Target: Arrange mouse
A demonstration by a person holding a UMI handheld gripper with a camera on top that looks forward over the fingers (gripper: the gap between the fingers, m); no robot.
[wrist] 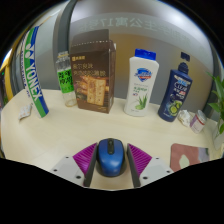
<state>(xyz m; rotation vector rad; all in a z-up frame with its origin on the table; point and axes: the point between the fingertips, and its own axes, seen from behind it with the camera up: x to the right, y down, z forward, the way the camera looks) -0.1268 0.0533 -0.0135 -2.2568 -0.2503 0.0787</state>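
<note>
- Table (60, 130) of pale cream fills the middle of the frame and carries everything else.
- Brown carton (92, 76) with printed text stands upright just left of centre in the upper half.
- White bottle (142, 84) with a blue cap and a blue-and-green label stands upright right of the carton, a gap between them.
- Dark blue bottle (175, 97) stands at a slight tilt just right of the white bottle.
- Green-labelled clear bottle (67, 82) stands touching, or very nearly touching, the carton's left side.
- Green and white package (31, 72) leans at the upper left of the frame.
- Reddish-brown flat object (186, 156) lies at the lower right; what it is cannot be told.
- Tongs (111, 163) sit at bottom centre, their purple pads (84, 158) angled in toward the mouse; whether both press on it cannot be told.
- Mouse (110, 157), blue and dark grey, sits between the two fingers at bottom centre, pointing toward the bottles.
</note>
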